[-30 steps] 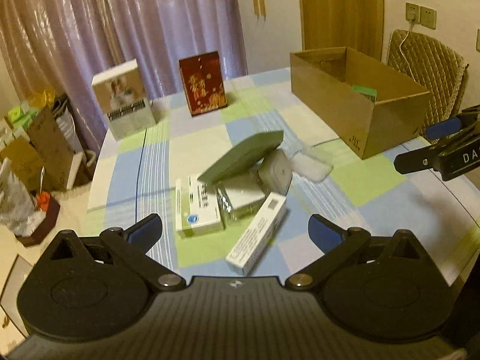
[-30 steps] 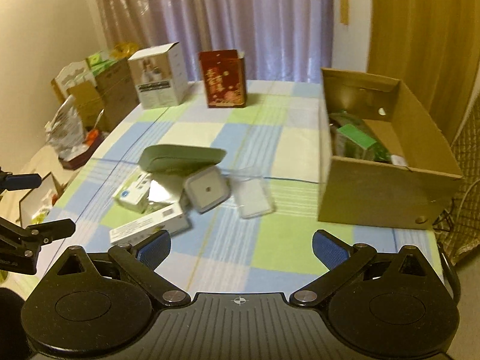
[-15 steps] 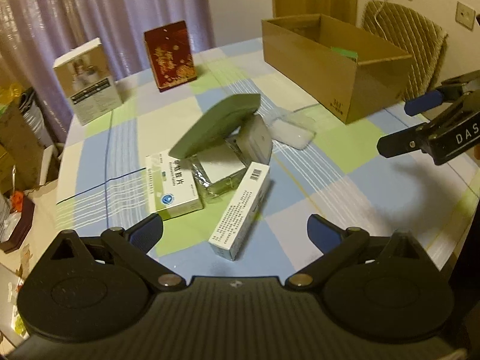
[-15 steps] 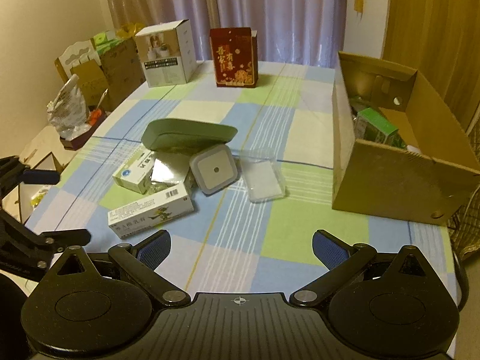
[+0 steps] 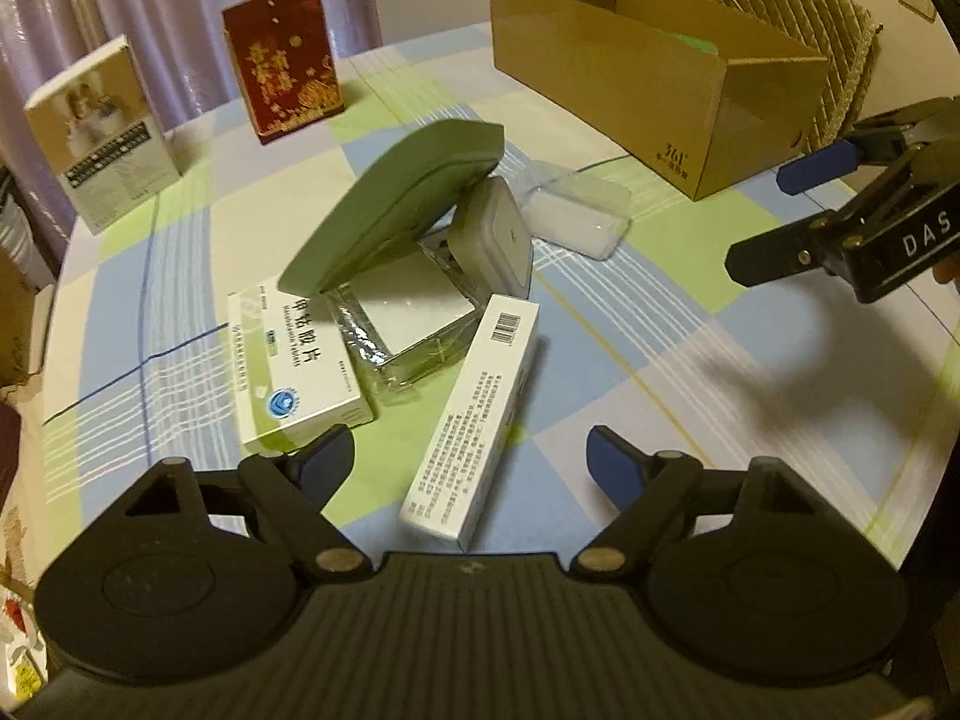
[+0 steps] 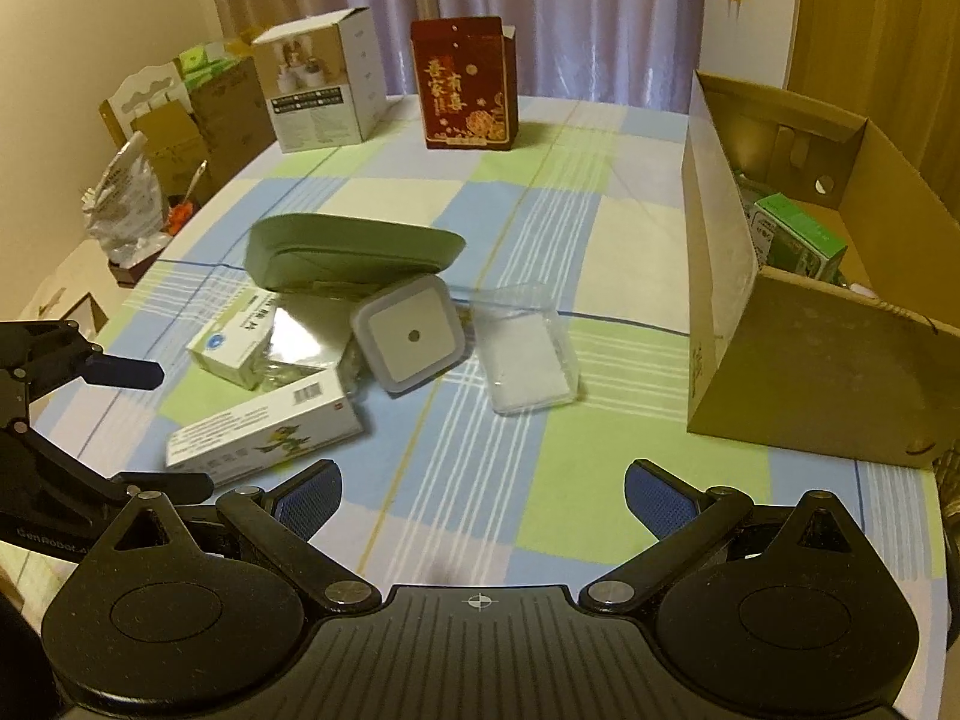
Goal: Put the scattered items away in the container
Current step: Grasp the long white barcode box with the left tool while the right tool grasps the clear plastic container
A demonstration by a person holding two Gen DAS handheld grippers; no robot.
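Observation:
A heap of items lies mid-table: a green case (image 5: 402, 204) (image 6: 354, 255), a white-and-green medicine box (image 5: 297, 360) (image 6: 237, 339), a clear-wrapped white box (image 5: 408, 321), a grey square night light (image 5: 495, 240) (image 6: 411, 339), a long white carton (image 5: 474, 420) (image 6: 264, 429) and a clear plastic box (image 5: 576, 216) (image 6: 525, 360). The open cardboard box (image 5: 654, 90) (image 6: 798, 360) stands at the right and holds a green pack (image 6: 798, 237). My left gripper (image 5: 468, 462) is open, low over the long carton's near end. My right gripper (image 6: 480, 495) is open above bare cloth.
A red gift box (image 6: 465, 84) and a white photo-printed carton (image 6: 321, 87) stand at the table's far edge. Bags and cartons (image 6: 162, 144) pile up beyond the left edge. A padded chair (image 5: 798, 30) sits behind the cardboard box. The checked tablecloth (image 6: 600, 468) covers the table.
Both grippers have moved forward and lower towards the heap. The left one now straddles the near end of the long white carton. Nothing on the table has shifted.

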